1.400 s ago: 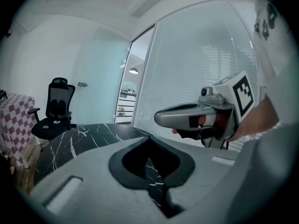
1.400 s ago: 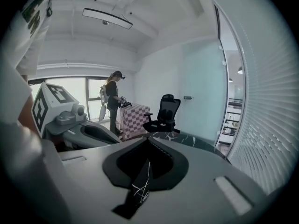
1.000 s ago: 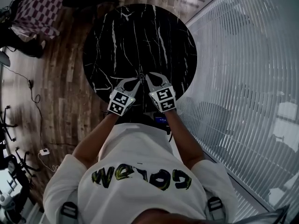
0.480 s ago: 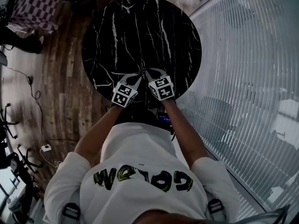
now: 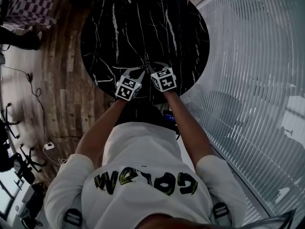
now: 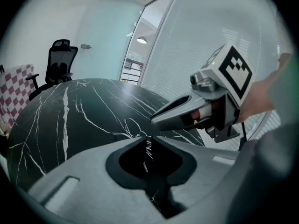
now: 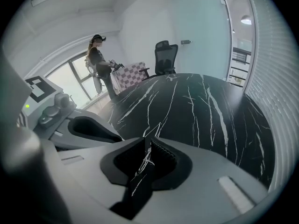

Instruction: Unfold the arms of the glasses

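Observation:
The thin wire-rimmed glasses point(image 6: 132, 126) lie low over the black marble table point(image 5: 143, 27), just past both grippers' tips; in the head view they are only a faint line point(image 5: 145, 63). My left gripper point(image 6: 149, 142) has just been opening. Its jaws stand a narrow slit apart and I see nothing pressed between the pads. My right gripper point(image 7: 147, 143) has its jaws together on a thin wire arm of the glasses point(image 7: 157, 129), which rises from its tips. The two grippers point(image 5: 141, 73) point(image 5: 149, 69) meet tip to tip near the table's near edge.
A black office chair point(image 6: 60, 59) stands beyond the table, with a checkered seat point(image 5: 28, 4) next to it. A person point(image 7: 98, 59) stands by the far window. A glass wall with blinds point(image 5: 252, 80) runs along the right. Cables point(image 5: 28, 85) lie on the wooden floor.
Both grippers have sunk together toward the tabletop, tips still close to each other. The head view has shifted so the table sits higher in the picture.

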Motion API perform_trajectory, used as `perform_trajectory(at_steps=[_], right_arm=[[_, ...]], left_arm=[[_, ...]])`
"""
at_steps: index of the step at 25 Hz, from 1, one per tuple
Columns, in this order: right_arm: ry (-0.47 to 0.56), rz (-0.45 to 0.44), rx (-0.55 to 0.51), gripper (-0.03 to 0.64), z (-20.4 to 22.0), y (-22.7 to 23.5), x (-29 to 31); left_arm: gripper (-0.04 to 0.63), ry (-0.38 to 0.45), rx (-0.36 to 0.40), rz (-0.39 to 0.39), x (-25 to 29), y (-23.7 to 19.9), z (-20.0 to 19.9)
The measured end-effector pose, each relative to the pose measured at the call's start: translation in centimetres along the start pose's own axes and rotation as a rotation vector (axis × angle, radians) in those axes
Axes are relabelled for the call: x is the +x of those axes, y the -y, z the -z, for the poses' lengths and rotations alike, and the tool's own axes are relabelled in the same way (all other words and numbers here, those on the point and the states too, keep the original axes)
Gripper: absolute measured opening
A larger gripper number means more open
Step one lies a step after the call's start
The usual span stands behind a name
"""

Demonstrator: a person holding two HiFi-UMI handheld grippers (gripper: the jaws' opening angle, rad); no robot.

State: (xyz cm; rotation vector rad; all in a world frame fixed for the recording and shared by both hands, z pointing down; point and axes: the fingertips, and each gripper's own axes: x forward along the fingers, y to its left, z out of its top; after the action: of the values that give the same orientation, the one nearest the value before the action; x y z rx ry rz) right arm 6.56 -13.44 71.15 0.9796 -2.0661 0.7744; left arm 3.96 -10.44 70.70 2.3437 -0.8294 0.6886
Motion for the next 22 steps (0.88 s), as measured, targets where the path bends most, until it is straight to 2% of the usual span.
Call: perform_trajectory(at_steps=[7, 13, 22], right_arm=[[-0.036, -0.003, 0.025, 0.081, 1.5, 0.5, 1.7], [-0.061, -0.008, 0.035, 0.086, 2.3, 0.3, 2.5], [-0.091, -0.006, 0.030, 0.086, 3.0, 0.4, 3.6]], left_arm=[[0.064, -0.047, -0.010, -0.016, 1.8, -0.5, 2.2], [0.075, -0.090, -0.016, -0.047, 2.5, -1.1, 3.7], [0.075, -0.127, -0.005, -0.051, 3.5, -1.4, 4.9]])
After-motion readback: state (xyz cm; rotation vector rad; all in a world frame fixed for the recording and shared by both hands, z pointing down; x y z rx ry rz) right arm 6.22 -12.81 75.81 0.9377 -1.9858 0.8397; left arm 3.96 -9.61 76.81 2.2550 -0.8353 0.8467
